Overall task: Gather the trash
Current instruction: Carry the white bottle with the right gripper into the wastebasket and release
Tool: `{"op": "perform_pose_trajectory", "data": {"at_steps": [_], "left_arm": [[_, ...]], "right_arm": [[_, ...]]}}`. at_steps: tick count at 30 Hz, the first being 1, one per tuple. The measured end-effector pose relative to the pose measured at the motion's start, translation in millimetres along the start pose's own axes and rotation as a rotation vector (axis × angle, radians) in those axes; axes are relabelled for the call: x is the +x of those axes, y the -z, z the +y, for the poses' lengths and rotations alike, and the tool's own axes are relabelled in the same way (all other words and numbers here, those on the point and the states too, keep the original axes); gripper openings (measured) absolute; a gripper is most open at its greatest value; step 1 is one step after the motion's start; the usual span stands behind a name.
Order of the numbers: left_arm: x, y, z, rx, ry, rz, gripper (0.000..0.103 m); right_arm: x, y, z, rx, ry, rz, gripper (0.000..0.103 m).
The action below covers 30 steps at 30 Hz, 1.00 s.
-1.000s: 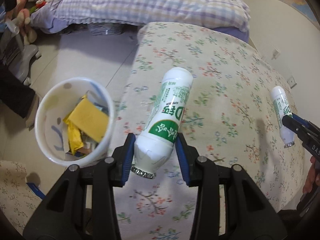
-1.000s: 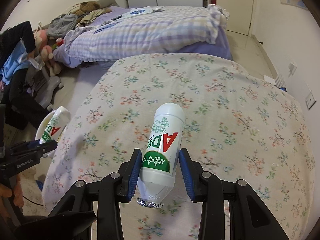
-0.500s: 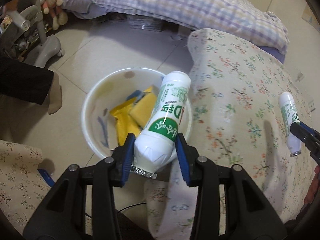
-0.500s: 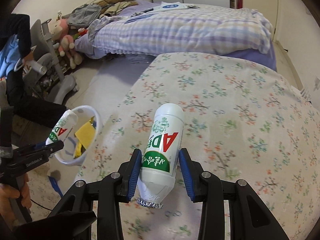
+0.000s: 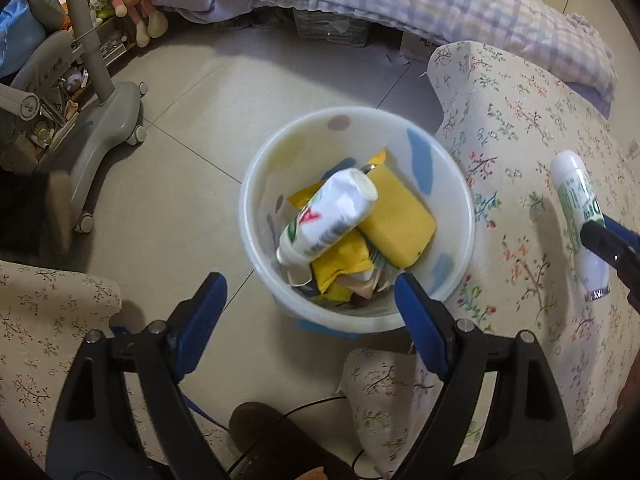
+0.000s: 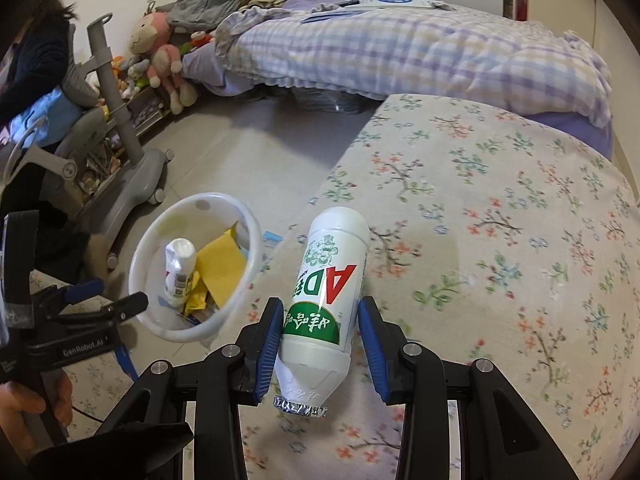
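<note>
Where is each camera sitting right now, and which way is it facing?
Left wrist view: sits on the left gripper, looks steeply down into the white bin on the floor; its jaws, just opened, stand empty; a shoe shows below.
Right wrist view: sits on the right gripper, looks over the floral-covered table toward the bed; it holds a white bottle; a hand shows at lower left.
Shared: the bin, the dropped bottle inside it, the held bottle, the table.
</note>
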<state>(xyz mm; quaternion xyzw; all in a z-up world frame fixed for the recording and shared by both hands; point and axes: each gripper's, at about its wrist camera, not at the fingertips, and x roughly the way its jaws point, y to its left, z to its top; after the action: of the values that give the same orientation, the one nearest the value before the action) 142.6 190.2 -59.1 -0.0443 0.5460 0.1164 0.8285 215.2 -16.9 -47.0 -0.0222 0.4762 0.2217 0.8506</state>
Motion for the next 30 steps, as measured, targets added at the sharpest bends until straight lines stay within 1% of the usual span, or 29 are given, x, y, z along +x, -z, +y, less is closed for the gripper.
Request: {"op": "perform_pose_trajectory", "data": {"at_steps": [4, 9, 13, 15, 16, 17, 18, 20, 25, 29, 30], "left_arm": [[4, 1, 11, 0.016, -0.029, -0.001, 0.086], [5, 1, 23, 0.006, -0.032, 0.005, 0.086], [5, 1, 27, 0.0, -0.041, 0.005, 0.086], [6, 1, 29, -0.003, -0.041, 0.011, 0.086], [6, 1, 29, -0.005, -0.037, 0.015, 0.086], [6, 2, 29, -0.007, -0.035, 0.018, 0.086], [5, 2, 29, -0.009, -0.033, 0.018, 0.086], [3, 3, 28, -0.01, -0.031, 0.014, 0.087], [-5, 7, 21, -0.007, -0.012, 0.007, 0.091], [-17, 14, 9, 0.009, 0.014, 0.0, 0.097], [-23, 19, 3, 0.018, 0.027, 0.0, 0.098]], "right_arm": [[15, -8, 21, -0.025, -0.034, 0.021, 0.04], [34, -26, 47, -0.034, -0.068, 0.024, 0.04], [47, -34, 60, -0.021, -0.096, 0.032, 0.04], [51, -38, 65, -0.008, -0.122, 0.021, 0.041], [51, -40, 67, -0.008, -0.141, 0.011, 0.045], [51, -42, 68, -0.007, -0.145, 0.005, 0.068], [49, -44, 69, 0.006, -0.124, -0.009, 0.086], [43, -45, 67, 0.024, -0.111, -0.04, 0.086], [21, -37, 51, 0.052, -0.086, -0.034, 0.086], [-9, -18, 26, 0.08, -0.042, -0.037, 0.086], [-17, -11, 20, 0.087, -0.029, -0.039, 0.086]]}}
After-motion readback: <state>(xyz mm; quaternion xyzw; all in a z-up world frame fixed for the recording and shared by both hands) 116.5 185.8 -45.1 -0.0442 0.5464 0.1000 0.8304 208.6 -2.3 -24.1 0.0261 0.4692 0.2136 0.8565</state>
